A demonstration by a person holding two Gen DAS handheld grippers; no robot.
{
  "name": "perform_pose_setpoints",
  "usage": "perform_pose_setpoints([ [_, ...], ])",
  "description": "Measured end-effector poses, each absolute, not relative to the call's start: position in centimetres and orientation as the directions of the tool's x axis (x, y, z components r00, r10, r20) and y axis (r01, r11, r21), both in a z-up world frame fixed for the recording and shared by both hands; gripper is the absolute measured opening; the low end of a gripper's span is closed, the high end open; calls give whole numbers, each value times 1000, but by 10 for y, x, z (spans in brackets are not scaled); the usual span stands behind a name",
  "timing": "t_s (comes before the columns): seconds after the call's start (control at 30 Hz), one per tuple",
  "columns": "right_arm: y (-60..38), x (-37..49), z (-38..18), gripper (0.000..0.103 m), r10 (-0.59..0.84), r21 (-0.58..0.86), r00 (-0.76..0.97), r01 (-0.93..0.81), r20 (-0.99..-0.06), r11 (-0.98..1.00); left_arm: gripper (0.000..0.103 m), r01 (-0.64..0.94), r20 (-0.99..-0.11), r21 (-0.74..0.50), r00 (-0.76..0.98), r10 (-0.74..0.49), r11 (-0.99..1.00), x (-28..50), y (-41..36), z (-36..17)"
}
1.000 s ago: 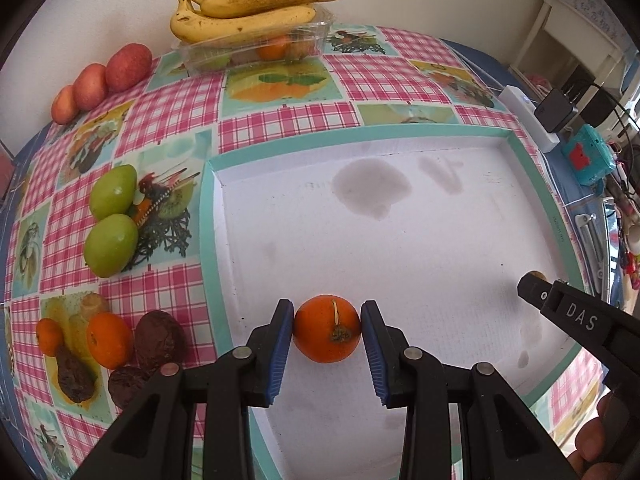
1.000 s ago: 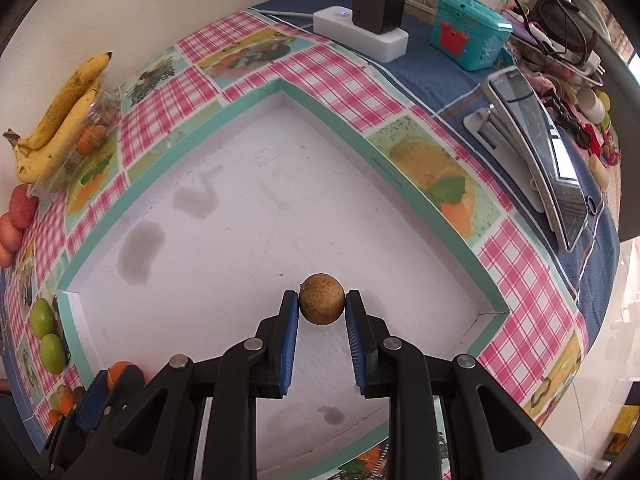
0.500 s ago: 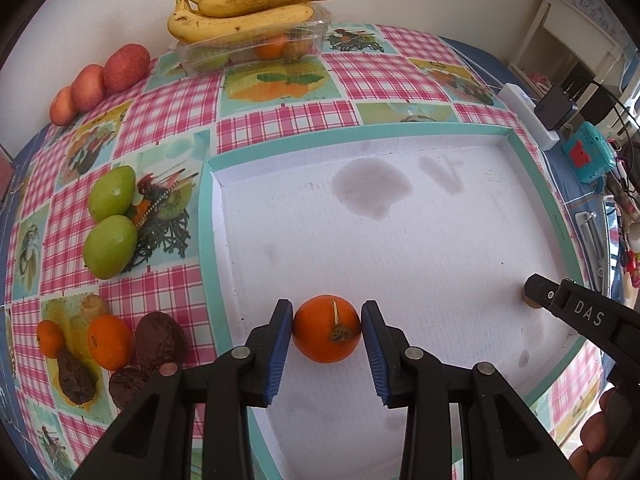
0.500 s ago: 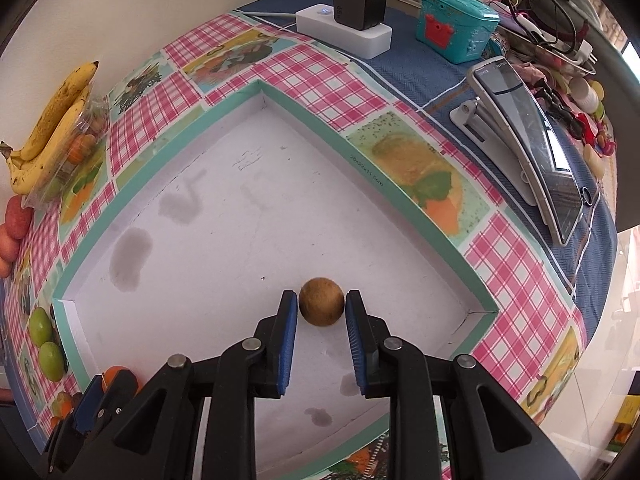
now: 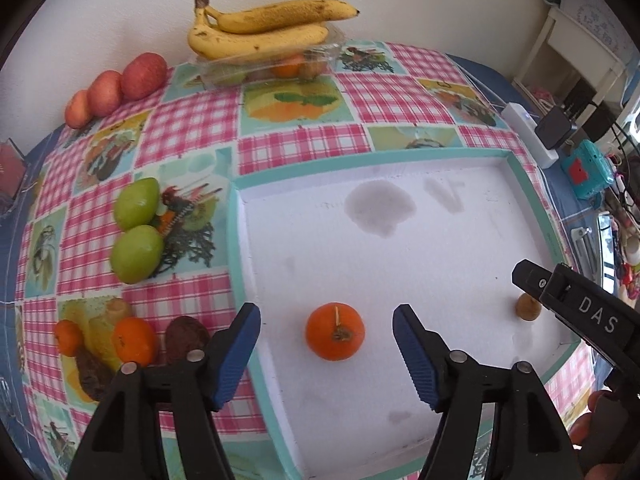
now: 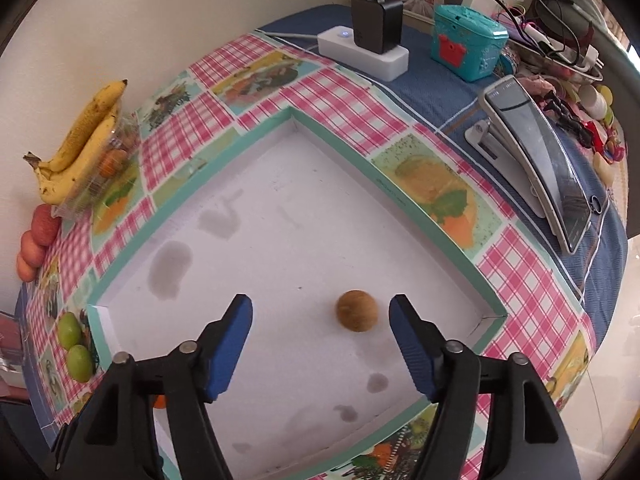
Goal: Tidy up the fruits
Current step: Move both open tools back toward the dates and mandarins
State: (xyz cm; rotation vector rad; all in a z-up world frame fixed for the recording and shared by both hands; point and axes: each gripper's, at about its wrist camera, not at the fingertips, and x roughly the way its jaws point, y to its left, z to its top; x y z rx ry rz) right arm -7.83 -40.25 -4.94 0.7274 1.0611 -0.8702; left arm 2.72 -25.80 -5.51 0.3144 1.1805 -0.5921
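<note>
Presently the left gripper (image 5: 326, 330) stands spread wide, its blue pads clear on both sides of the orange (image 5: 335, 331), which rests stem-up on the floor of the white tray (image 5: 400, 276) near the tray's left wall. The right gripper (image 6: 320, 326) is likewise spread, with the small brown fruit (image 6: 356, 311) sitting free between its fingers, nearer the right pad, close to the tray's right corner. Judgement: both fruits appear deposited in the tray, well apart, so neither rolls into the other. Outside the tray's left wall lie two green fruits (image 5: 136, 230); beyond its far wall, bananas (image 5: 264, 28) rest on a clear punnet (image 5: 272, 68).
</note>
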Motion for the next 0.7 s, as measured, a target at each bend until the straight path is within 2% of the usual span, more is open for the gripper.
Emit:
perform_pose_setpoints([
  [0.07, -400, -76, -46, 73, -251, 94, 242, 868, -937, 488, 74, 568, -929, -66, 265, -259, 820, 30, -252, -52],
  [0.13, -399, -72, -44, 79, -262, 95, 254, 862, -931, 498, 76, 545, -925, -57, 287, -250, 837, 35, -245, -48],
  [0.17, -397, -72, -42, 89, -270, 93, 259, 859, -927, 503, 80, 532, -922, -54, 299, -247, 845, 38, -241, -45],
  [0.2, -395, -69, -40, 91, -281, 94, 269, 855, -921, 511, 87, 524, -919, -53, 307, -246, 850, 41, -238, -44],
  [0.27, -392, -67, -37, 91, -289, 100, 290, 842, -912, 530, 95, 496, -911, -47, 334, -240, 867, 48, -228, -39],
  [0.43, -382, -59, -36, 92, -293, 105, 322, 814, -900, 571, 98, 454, -892, 33, 416, -179, 891, 64, -207, -27],
  [0.5, -377, -55, -34, 92, -309, 93, 334, 798, -891, 595, 103, 437, -885, 60, 439, -154, 898, 69, -198, -24],
  [0.7, -362, -41, -33, 92, -293, 93, 359, 756, -886, 648, 103, 371, -868, 68, 480, -129, 926, 87, -164, -13],
])
